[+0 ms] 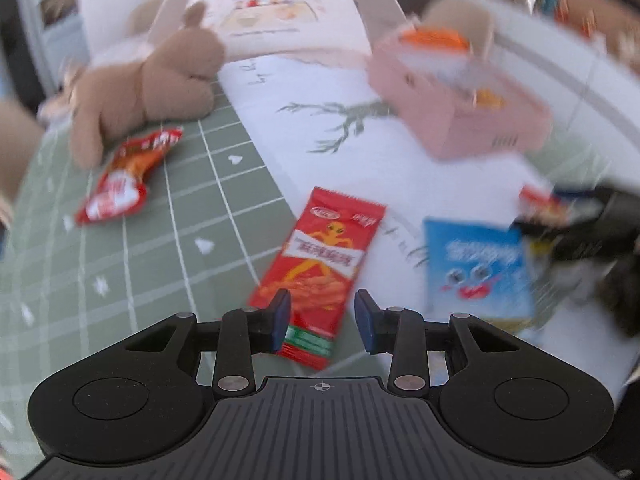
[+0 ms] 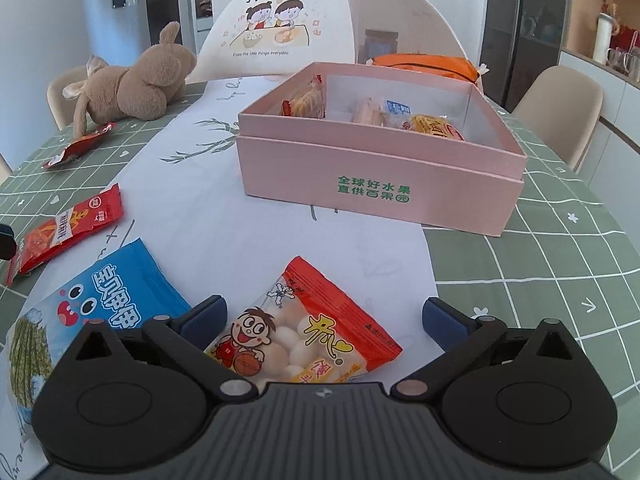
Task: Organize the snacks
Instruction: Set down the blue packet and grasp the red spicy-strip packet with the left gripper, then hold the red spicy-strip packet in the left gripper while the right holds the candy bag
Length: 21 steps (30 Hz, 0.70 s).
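We hold the right gripper low over a clear-windowed packet of white ball biscuits, its jaws spread wide on either side and touching nothing. The packet has red-orange edges, a cartoon boy with a basketball, and large yellow characters we cannot fully read; it lies on the white table runner. Just to its left lies a blue snack bag with cartoon eyes, a red mouth and white Chinese lettering. Farther left is a long red sachet printed with an orange figure. Our left gripper hovers over that same red sachet, its blue pads parted and the lower part of the sachet showing between them, gripping nothing. Another red packet lies on the green grid tablecloth beside a brown plush rabbit. Beyond the runner's middle sits an open pink box, printed in green "全球好水果 直供百果园", already holding several wrapped snacks. Behind it stands a mesh food cover reading "开饭啦!" and "Enjoy the little things everyday".
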Each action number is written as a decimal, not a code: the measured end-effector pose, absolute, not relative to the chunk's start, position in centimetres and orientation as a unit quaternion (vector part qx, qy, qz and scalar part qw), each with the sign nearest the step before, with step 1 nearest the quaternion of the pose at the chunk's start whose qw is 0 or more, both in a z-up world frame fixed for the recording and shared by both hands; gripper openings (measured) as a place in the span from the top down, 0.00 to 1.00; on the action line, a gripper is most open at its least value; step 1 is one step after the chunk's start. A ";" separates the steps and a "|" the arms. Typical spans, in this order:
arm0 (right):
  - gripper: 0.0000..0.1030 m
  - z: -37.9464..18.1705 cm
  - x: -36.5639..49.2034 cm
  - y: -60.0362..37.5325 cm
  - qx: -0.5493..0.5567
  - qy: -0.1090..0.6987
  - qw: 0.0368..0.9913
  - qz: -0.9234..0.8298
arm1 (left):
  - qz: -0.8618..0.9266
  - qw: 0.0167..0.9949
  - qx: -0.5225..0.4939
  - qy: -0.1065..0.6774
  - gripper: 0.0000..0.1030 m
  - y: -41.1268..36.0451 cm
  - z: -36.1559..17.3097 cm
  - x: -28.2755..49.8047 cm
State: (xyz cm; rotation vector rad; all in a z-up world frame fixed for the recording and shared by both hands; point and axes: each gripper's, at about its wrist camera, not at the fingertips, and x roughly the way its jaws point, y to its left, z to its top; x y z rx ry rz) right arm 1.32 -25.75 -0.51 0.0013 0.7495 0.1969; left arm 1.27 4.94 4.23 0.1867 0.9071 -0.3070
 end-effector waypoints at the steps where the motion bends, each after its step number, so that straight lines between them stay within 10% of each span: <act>1: 0.00 -0.5 1.3 -25.7 0.001 0.365 0.926 0.096 | -0.145 0.881 0.108 0.437 0.62 4.5 4.1 1.7; 10: 0.00 -0.5 1.1 -25.7 0.001 0.365 0.926 0.096 | -0.184 0.852 0.117 0.476 0.36 1.6 2.7 4.7; 21: 0.00 -0.6 1.1 -25.6 0.000 0.365 0.926 0.095 | -0.128 0.853 0.089 0.497 0.34 3.1 2.1 9.2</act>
